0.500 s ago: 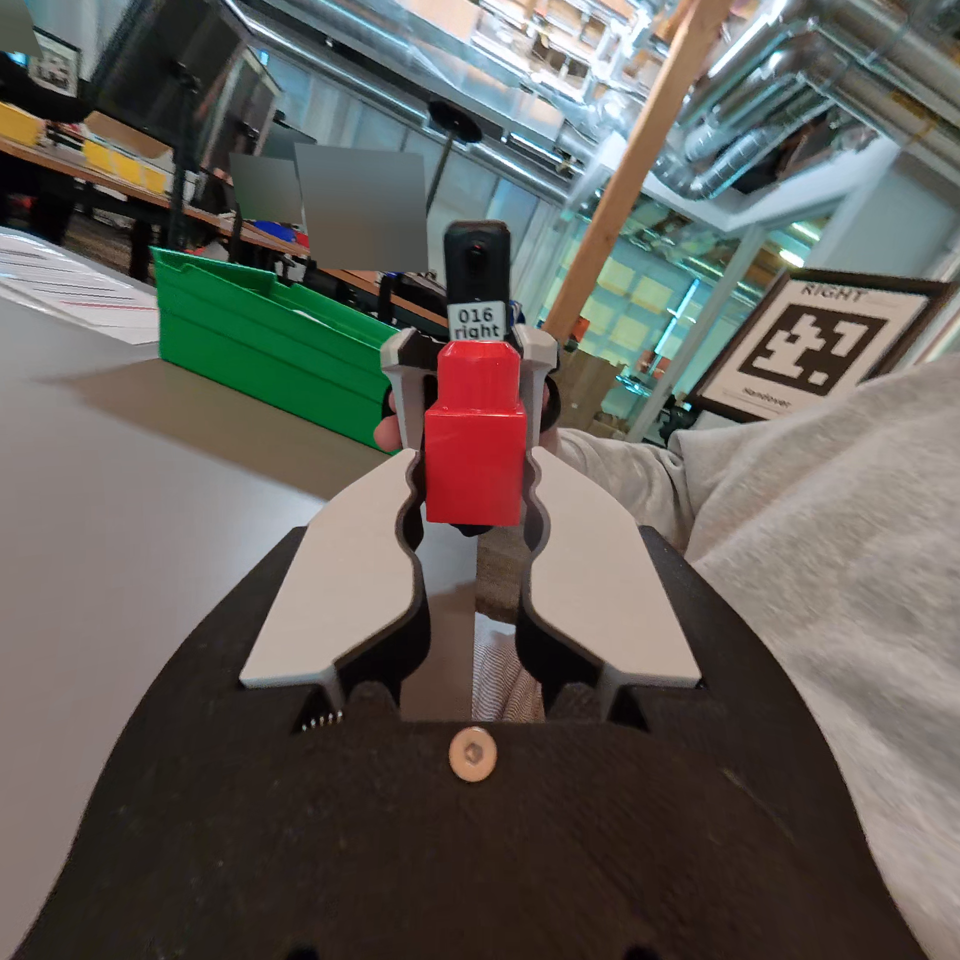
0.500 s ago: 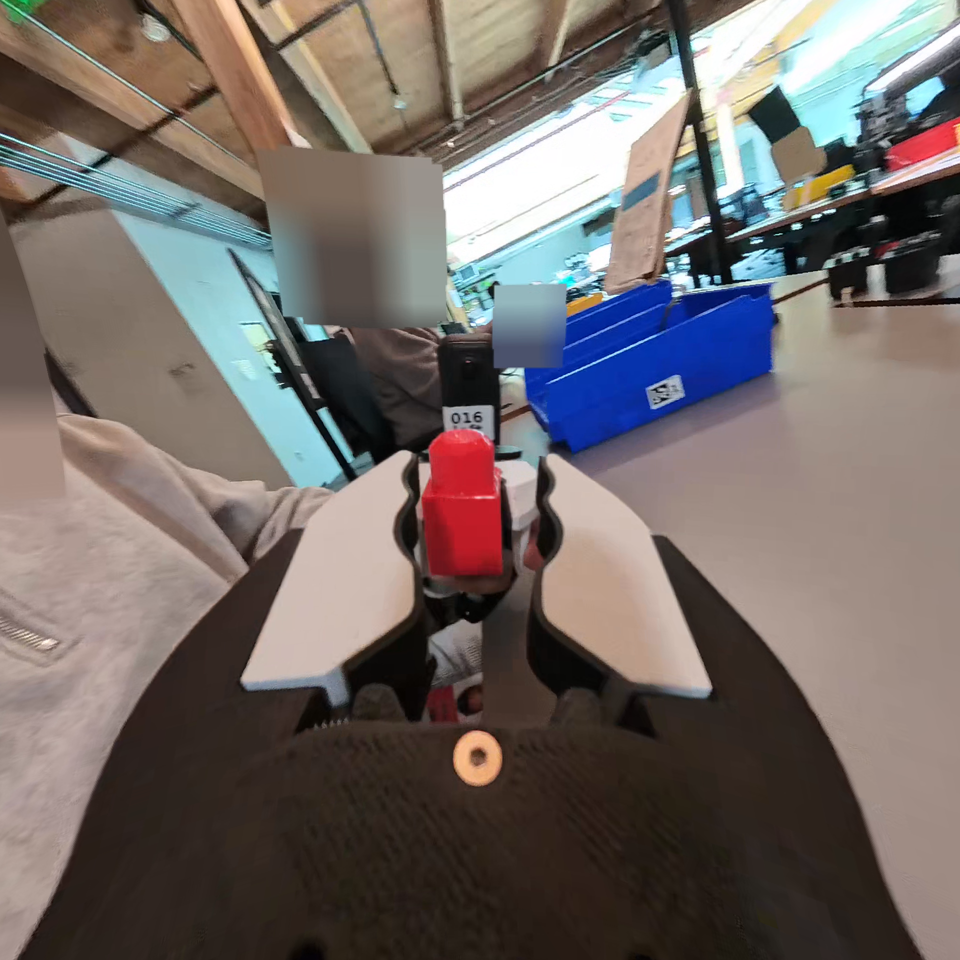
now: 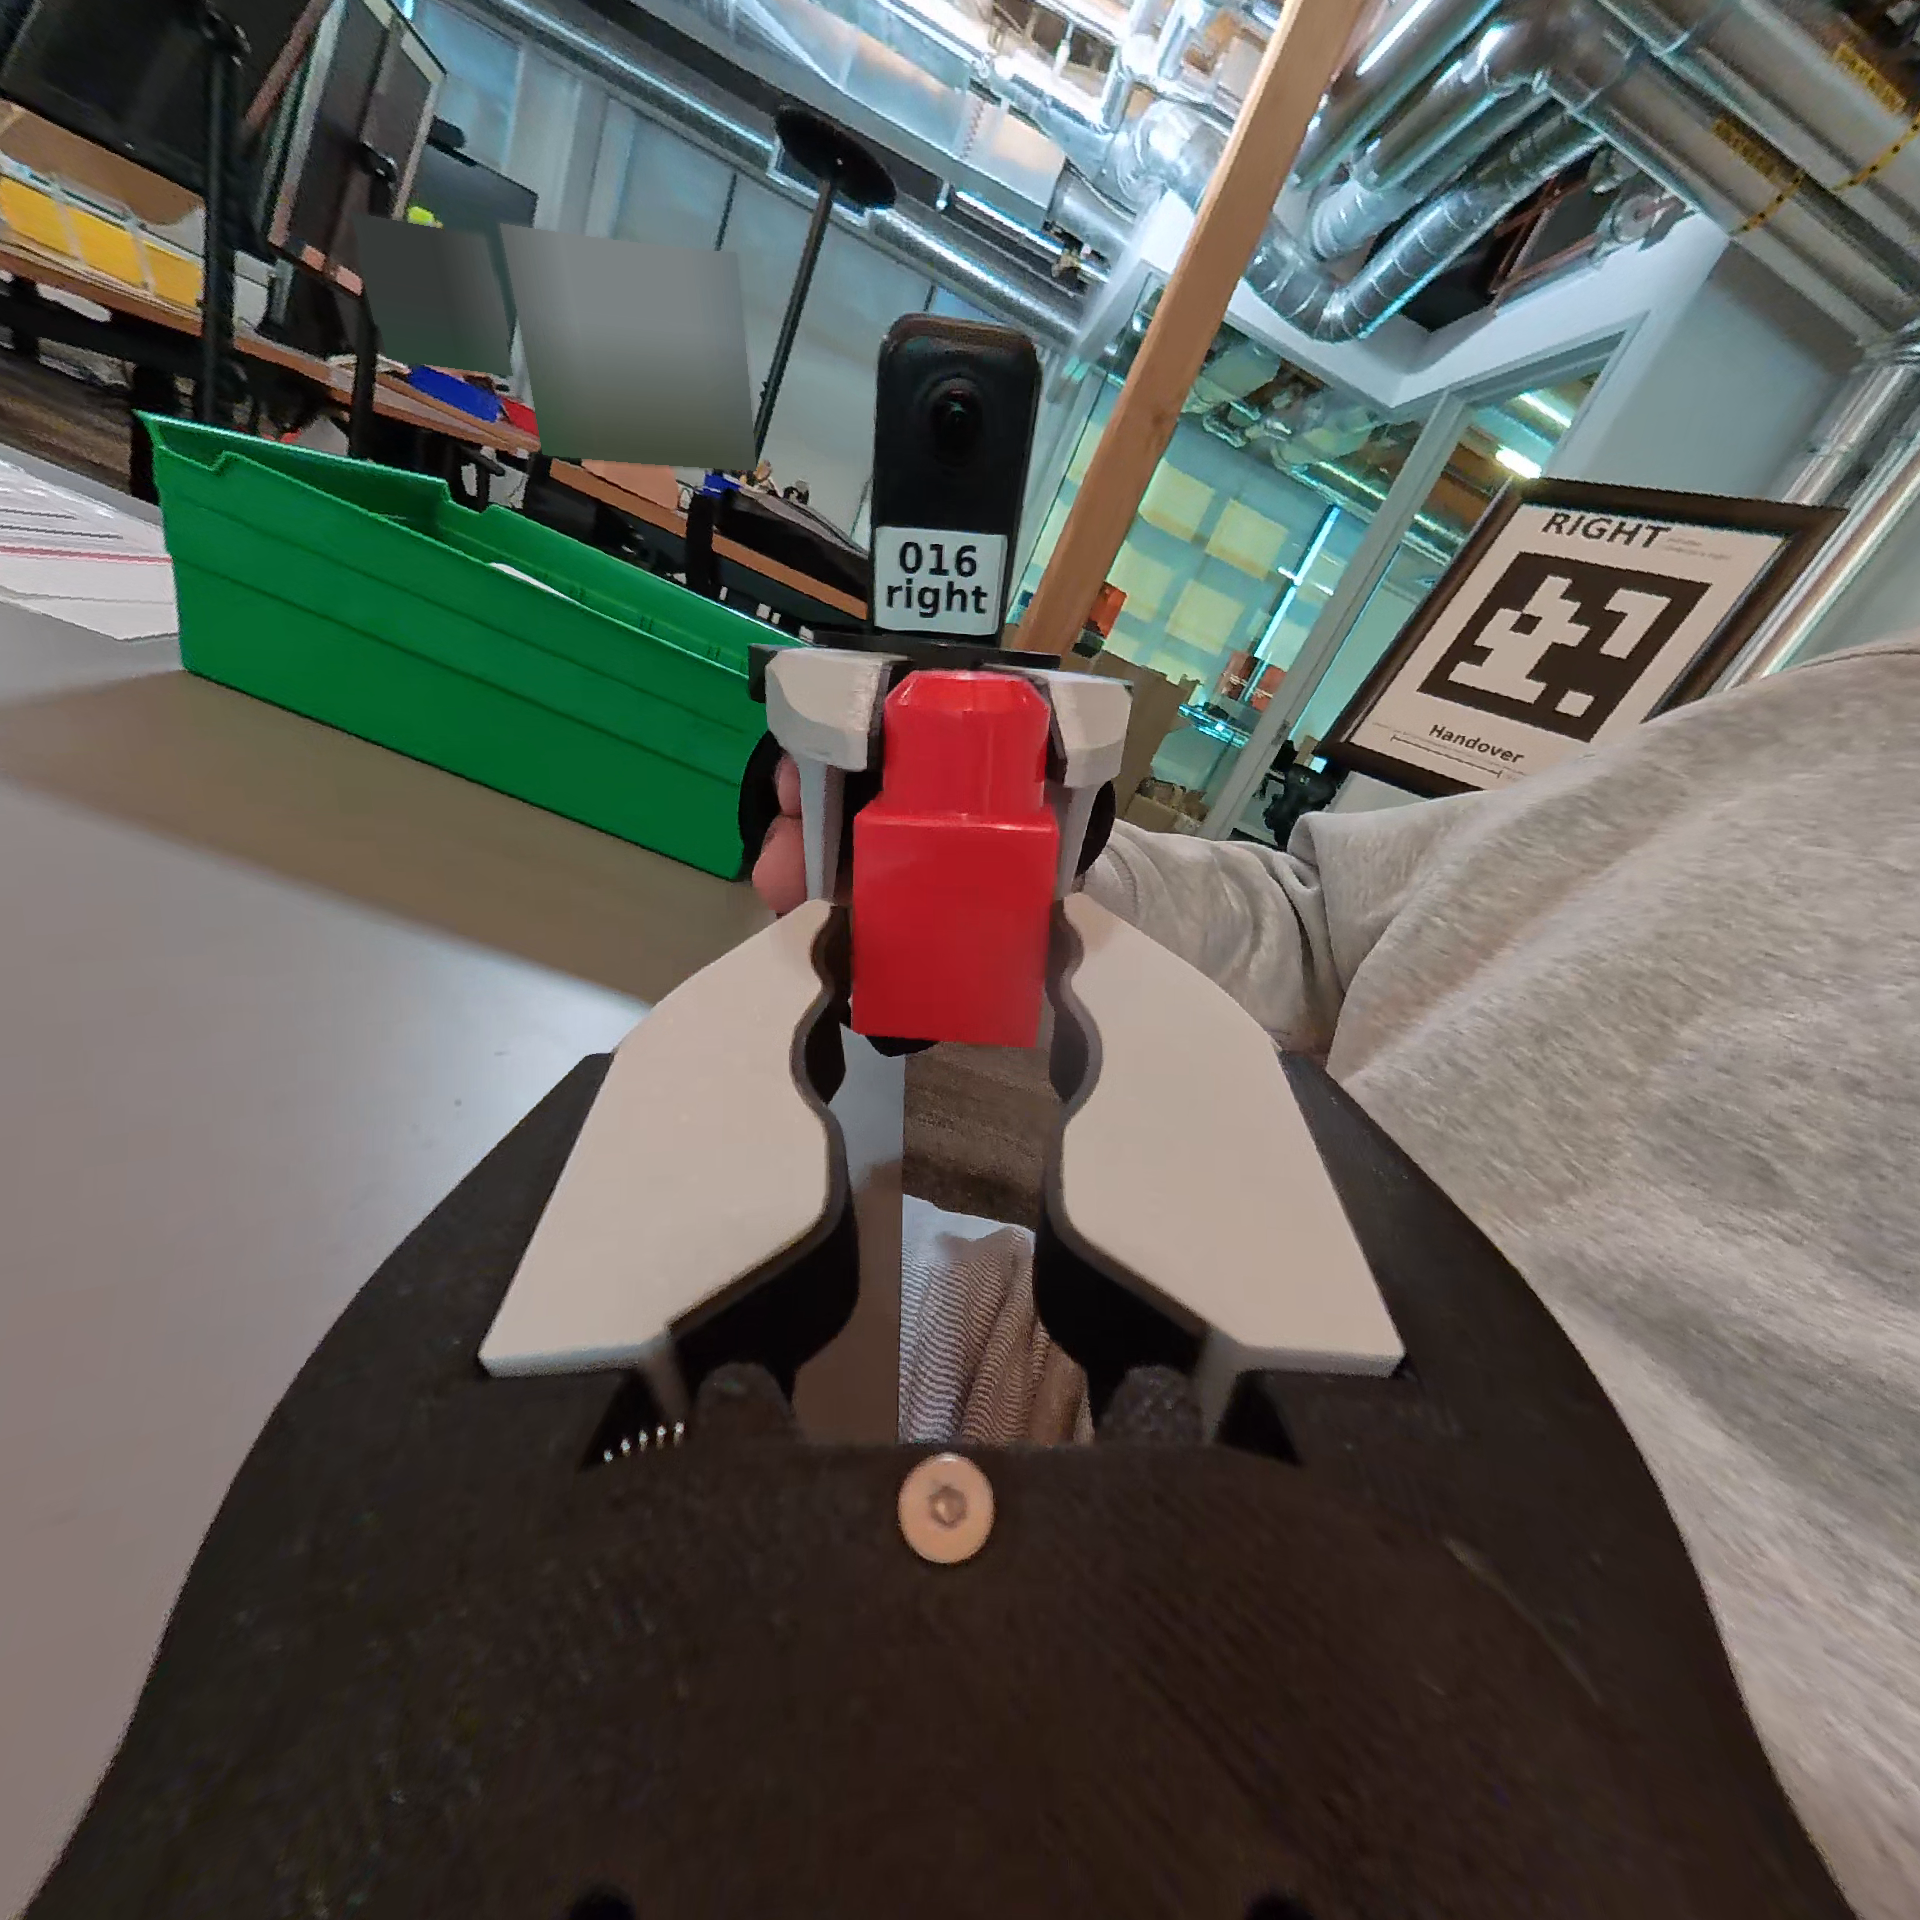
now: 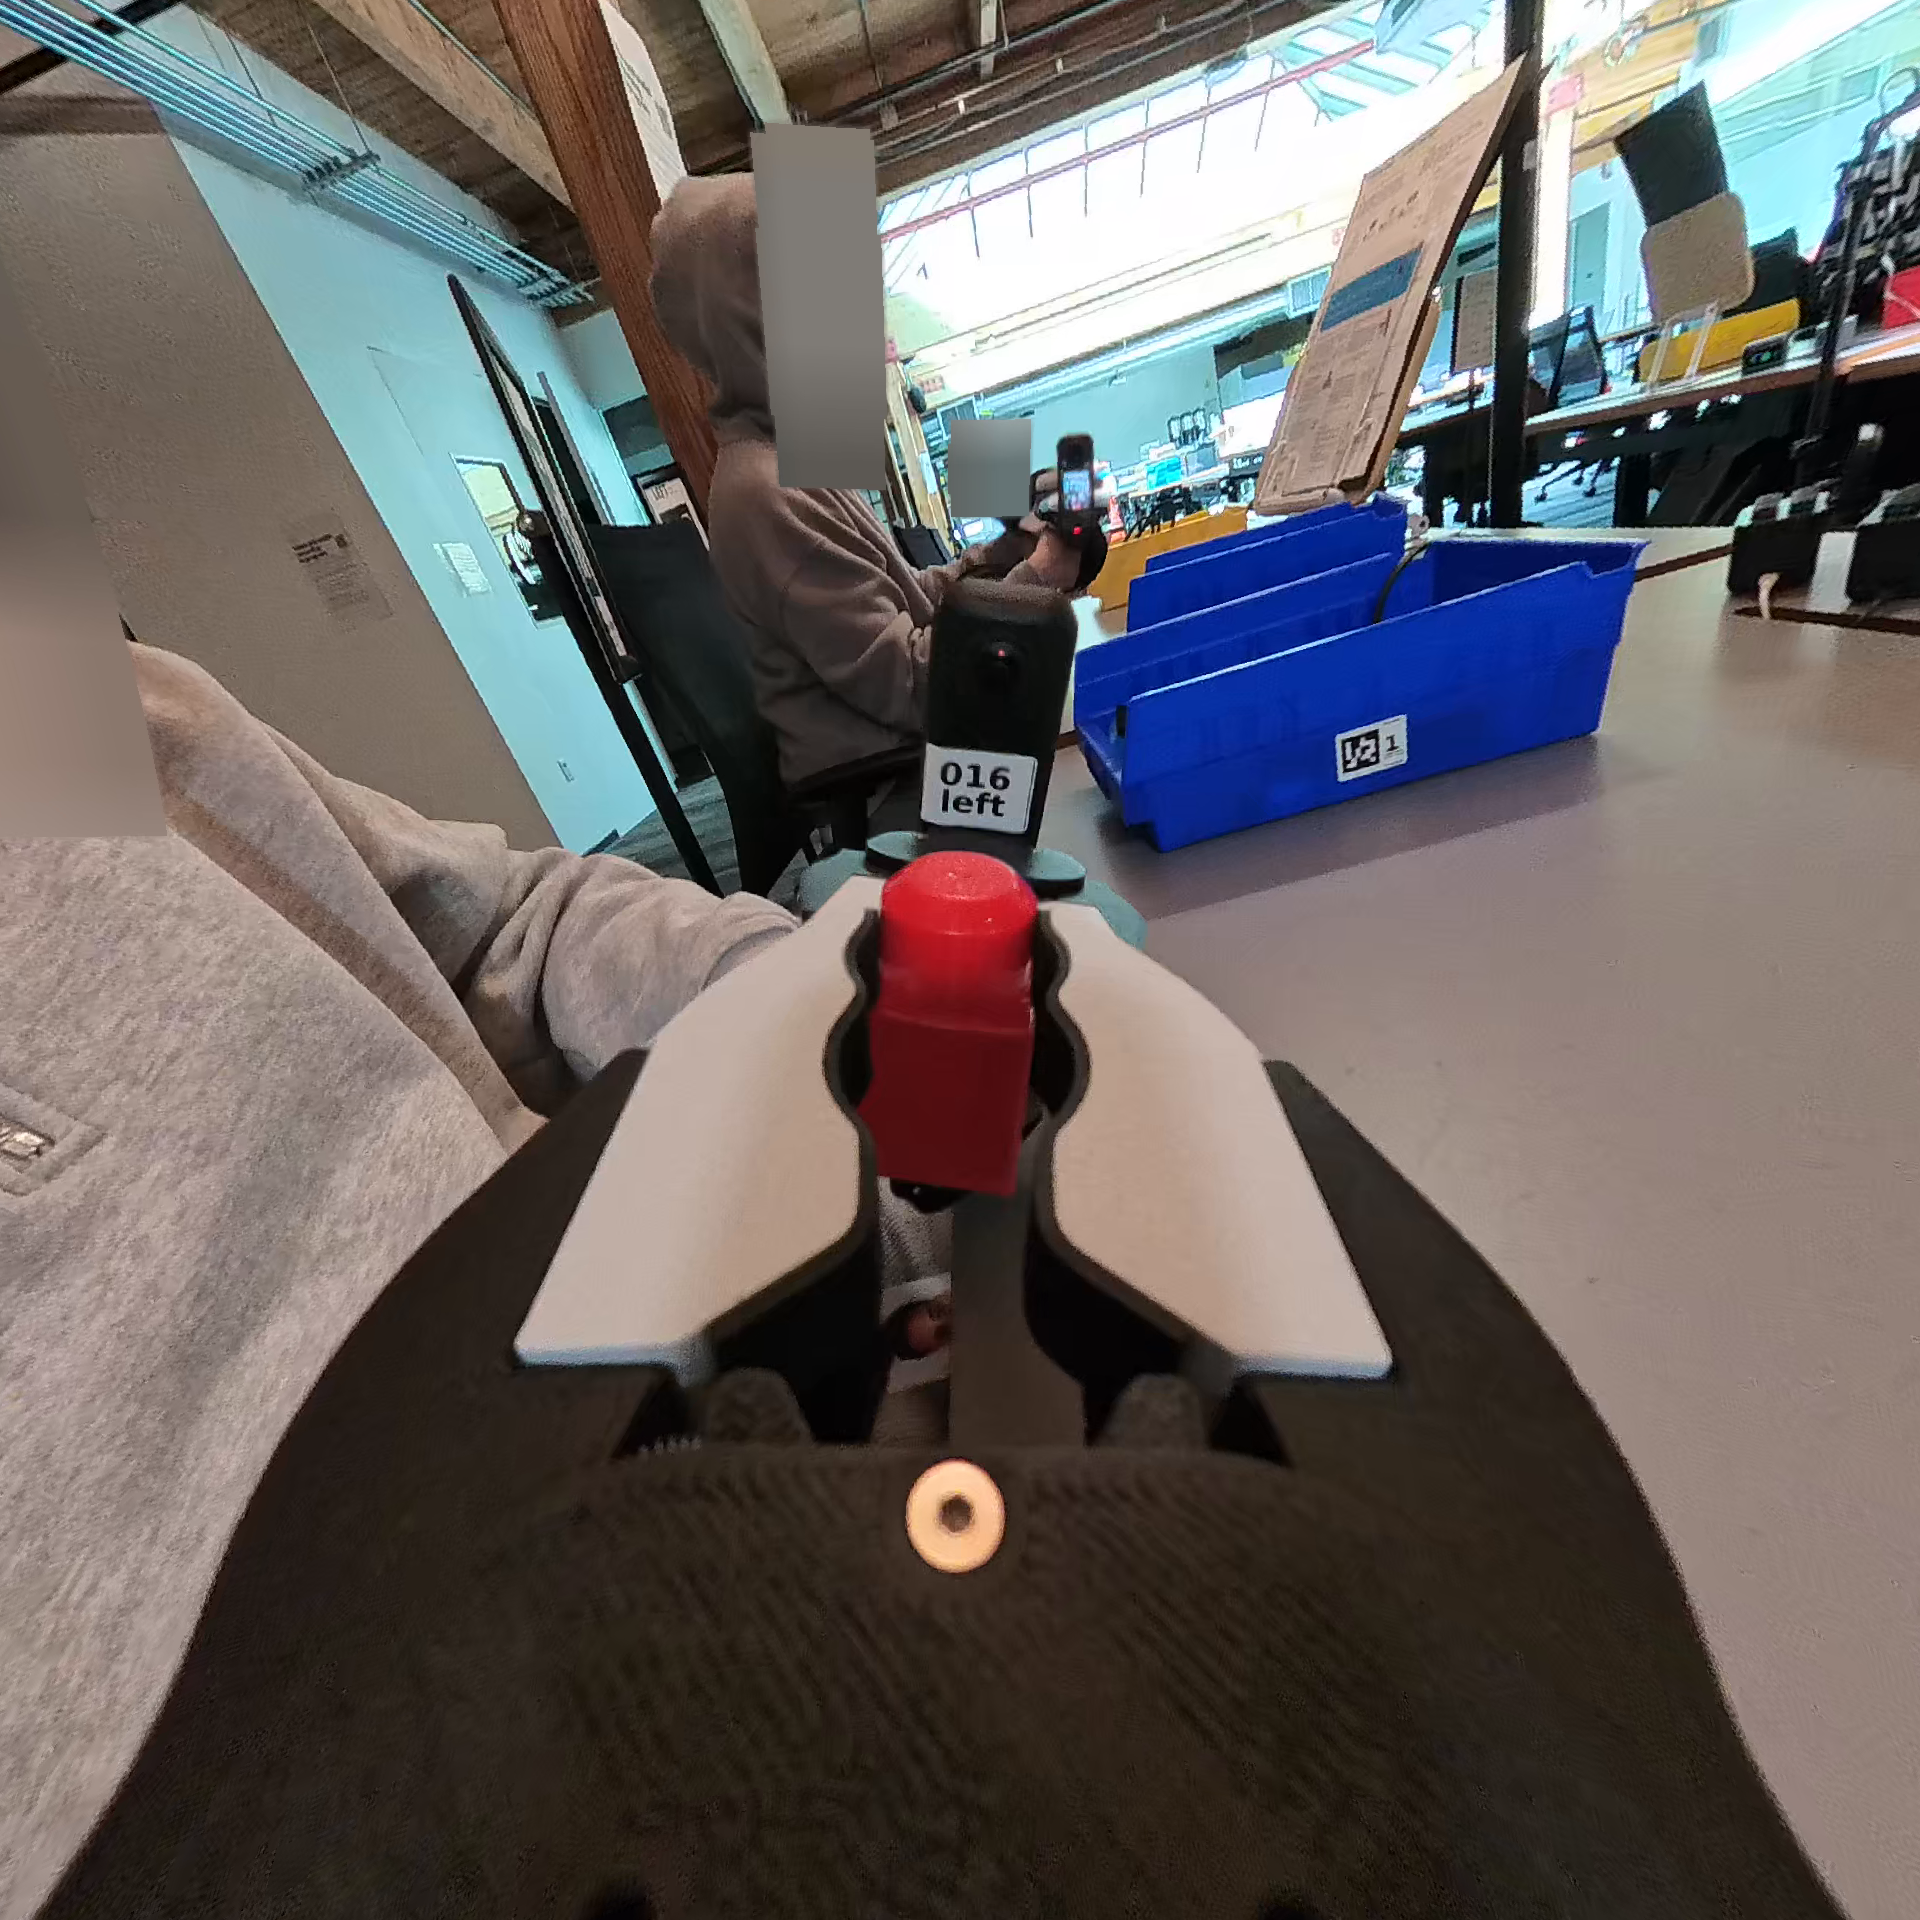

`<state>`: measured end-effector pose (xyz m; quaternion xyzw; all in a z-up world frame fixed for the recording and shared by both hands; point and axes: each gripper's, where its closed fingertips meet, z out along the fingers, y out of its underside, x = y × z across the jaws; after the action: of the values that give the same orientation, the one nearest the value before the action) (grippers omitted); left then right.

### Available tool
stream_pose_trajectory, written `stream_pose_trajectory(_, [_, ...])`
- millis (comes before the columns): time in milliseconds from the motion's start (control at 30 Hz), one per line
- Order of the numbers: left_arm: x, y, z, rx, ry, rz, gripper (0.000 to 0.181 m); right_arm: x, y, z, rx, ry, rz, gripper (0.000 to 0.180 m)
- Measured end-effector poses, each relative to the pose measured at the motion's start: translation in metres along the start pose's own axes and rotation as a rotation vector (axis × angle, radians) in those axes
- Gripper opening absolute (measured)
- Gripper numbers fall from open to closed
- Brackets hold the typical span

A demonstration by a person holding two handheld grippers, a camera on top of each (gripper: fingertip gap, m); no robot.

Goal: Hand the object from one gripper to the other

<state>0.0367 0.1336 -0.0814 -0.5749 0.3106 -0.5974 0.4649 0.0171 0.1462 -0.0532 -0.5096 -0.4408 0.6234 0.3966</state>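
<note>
Between both grippers sat the red block (image 3: 948,904): my left gripper (image 3: 948,935) clamped its base, my right gripper (image 4: 954,966) clamped its top, w/ table (image 3: 260,1039) below.

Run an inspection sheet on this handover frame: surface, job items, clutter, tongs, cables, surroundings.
Surface: grey table, bare near the tongs.
Job's things: red block, stud up, held above the table between both tongs.
Clutter: green bin to one side, blue bins to the other.
Grippers: left tongs closed on the block's square base; right tongs closed on its upper part.
Cables: one dark cable rising from a blue bin.
Surroundings: framed marker board, wooden post, seated person in a hooded top, other benches behind.
</note>
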Motion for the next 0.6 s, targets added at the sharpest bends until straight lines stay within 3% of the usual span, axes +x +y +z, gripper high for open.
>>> stream_pose_trajectory(100, [-0.008,-0.002,0.000,0.017,-0.048,-0.008,0.059,0.002,-0.007,-0.004,0.034,0.009,0.007,0.028])
stream_pose_trajectory(200, [-0.012,-0.004,-0.002,0.031,-0.081,-0.006,0.066,0.009,-0.014,-0.011,0.037,0.064,-0.014,0.029])
stream_pose_trajectory(333, [-0.015,-0.004,-0.003,0.029,-0.100,-0.008,0.068,0.030,-0.056,-0.052,0.076,0.351,-0.155,0.028])
stream_pose_trajectory(467, [-0.017,-0.002,-0.002,0.017,-0.122,0.016,0.068,0.069,-0.098,-0.161,-0.012,0.896,-0.314,0.029])
stream_pose_trajectory(600, [-0.016,-0.001,0.000,0.014,-0.121,0.008,0.066,0.108,-0.072,-0.293,-0.371,1.392,-0.258,0.029])
